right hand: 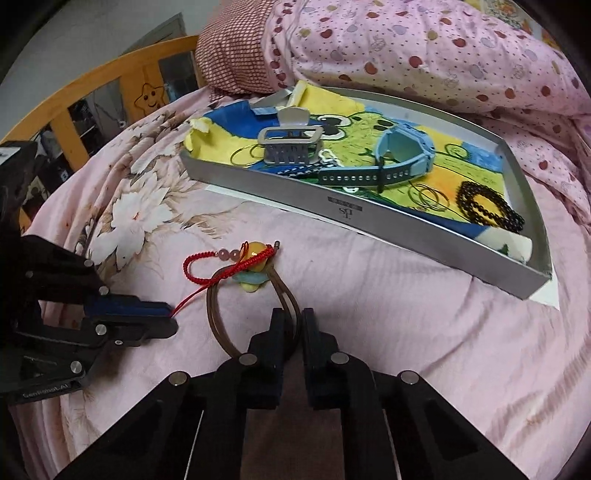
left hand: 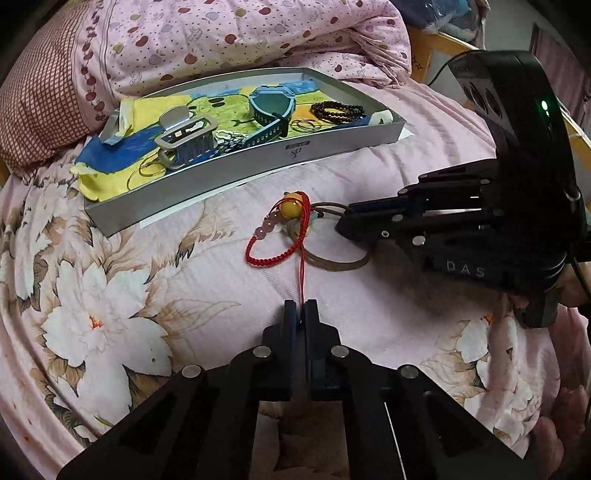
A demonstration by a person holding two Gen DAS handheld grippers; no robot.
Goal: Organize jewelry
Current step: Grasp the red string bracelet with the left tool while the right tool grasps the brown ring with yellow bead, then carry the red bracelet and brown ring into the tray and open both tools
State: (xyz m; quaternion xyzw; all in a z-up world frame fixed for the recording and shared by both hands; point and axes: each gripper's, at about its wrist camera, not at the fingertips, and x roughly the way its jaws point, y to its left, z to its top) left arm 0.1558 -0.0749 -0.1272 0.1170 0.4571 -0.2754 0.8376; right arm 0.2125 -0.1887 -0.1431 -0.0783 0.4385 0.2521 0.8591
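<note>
A red braided bracelet (left hand: 255,254) (right hand: 192,271) with pink beads and a yellow bead lies on the pink floral bedsheet, tangled with a brown cord loop (left hand: 332,266) (right hand: 218,328) that carries a pale pendant. My left gripper (left hand: 301,308) (right hand: 173,314) is shut on the bracelet's thin red tail string. From the right, my right gripper (left hand: 340,221) (right hand: 293,317) is shut on the brown cord, which runs between its fingertips. Behind them sits a grey tray (left hand: 221,179) (right hand: 369,218) lined with a cartoon cloth.
The tray holds a blue watch (left hand: 271,107) (right hand: 402,147), a grey hair clip (left hand: 188,138) (right hand: 290,144), a black bead bracelet (left hand: 338,110) (right hand: 491,210) and thin gold rings (left hand: 304,125) (right hand: 430,197). A pink quilt (left hand: 240,33) is piled behind; a wooden bed rail (right hand: 92,85) stands at one side.
</note>
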